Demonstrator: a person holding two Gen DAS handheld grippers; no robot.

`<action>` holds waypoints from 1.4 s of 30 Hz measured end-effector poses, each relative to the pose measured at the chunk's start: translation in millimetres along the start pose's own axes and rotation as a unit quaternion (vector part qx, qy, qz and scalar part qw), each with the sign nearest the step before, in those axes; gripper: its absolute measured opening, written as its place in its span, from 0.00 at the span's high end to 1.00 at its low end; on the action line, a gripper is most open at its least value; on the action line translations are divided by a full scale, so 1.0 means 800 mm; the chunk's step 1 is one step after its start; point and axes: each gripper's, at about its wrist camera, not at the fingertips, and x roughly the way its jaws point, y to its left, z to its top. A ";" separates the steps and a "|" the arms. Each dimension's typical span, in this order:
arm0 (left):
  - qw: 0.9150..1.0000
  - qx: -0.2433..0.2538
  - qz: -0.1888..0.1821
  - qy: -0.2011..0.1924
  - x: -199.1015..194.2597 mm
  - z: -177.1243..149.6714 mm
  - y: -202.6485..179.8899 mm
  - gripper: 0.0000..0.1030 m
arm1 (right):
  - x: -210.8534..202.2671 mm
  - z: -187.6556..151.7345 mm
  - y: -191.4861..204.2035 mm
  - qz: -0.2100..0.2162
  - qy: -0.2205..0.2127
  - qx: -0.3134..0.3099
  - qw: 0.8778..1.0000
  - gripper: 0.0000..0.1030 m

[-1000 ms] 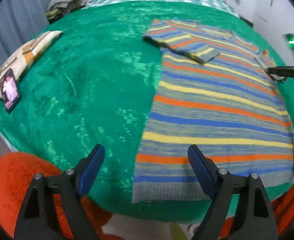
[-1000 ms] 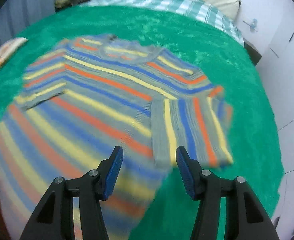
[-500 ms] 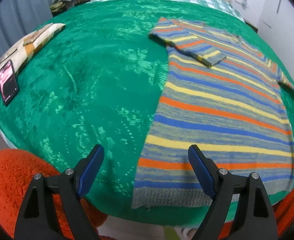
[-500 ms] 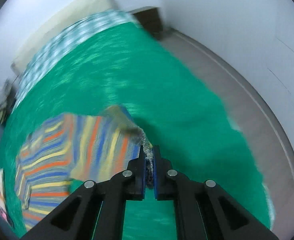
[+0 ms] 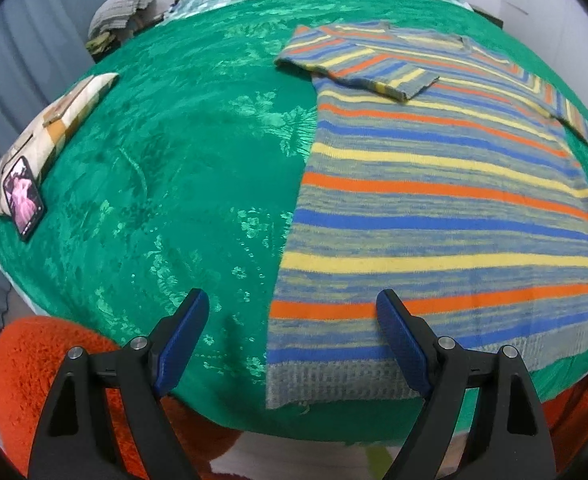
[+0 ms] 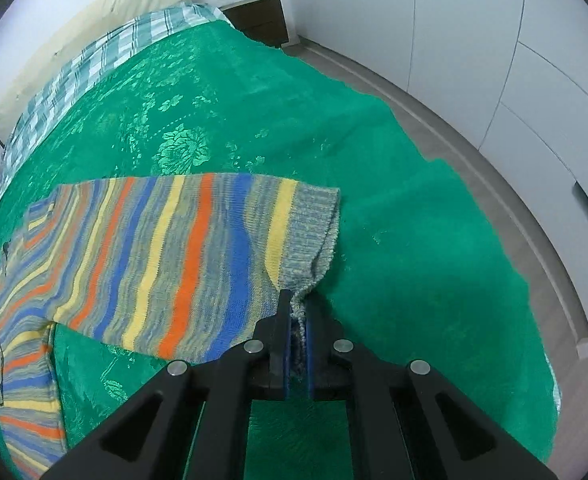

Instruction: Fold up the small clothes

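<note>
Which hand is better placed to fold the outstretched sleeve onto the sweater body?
Right. The right tool is shut on that sleeve's cuff. The left tool hangs open over the striped sweater's hem, gripping nothing, far from that sleeve.

Sweater (image 5: pixel 434 208) cropped at right edge

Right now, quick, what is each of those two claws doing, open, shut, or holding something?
Left gripper: open, holding nothing, over the sweater's bottom corner.
Right gripper: shut on the sleeve cuff.
</note>
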 end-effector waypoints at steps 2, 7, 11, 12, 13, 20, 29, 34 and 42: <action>1.000 -0.006 -0.001 0.002 0.001 0.001 0.002 0.15 | -0.003 -0.002 -0.004 0.002 -0.009 -0.007 1.000 0.94; 1.000 -0.009 -0.009 0.001 0.000 0.001 0.002 0.15 | -0.028 -0.020 -0.027 -0.025 -0.023 -0.037 0.999 0.57; 1.000 0.007 -0.006 -0.009 -0.009 -0.003 -0.003 0.15 | -0.073 -0.046 -0.055 -0.048 -0.052 -0.021 0.997 0.34; 1.000 0.007 -0.007 -0.010 -0.013 -0.002 -0.002 0.15 | -0.086 -0.055 -0.057 -0.044 -0.059 -0.020 0.997 0.34; 1.000 0.004 -0.013 -0.012 -0.019 -0.001 0.001 0.15 | -0.095 -0.060 -0.053 -0.037 -0.064 -0.021 0.997 0.34; 0.985 -0.051 -0.160 -0.047 -0.061 0.078 0.024 0.13 | -0.179 -0.164 0.033 0.086 -0.069 -0.122 0.986 0.32; 0.989 0.099 -0.103 -0.035 0.019 0.207 -0.080 0.19 | -0.183 -0.288 0.182 0.183 -0.027 -0.253 0.950 0.32; 0.960 0.275 -0.048 -0.032 0.068 0.220 -0.159 0.21 | -0.186 -0.323 0.197 0.174 -0.031 -0.309 0.934 0.32; 0.979 0.157 -0.128 0.037 0.120 0.253 -0.116 0.98 | -0.168 -0.310 0.172 0.152 -0.024 -0.275 0.949 0.32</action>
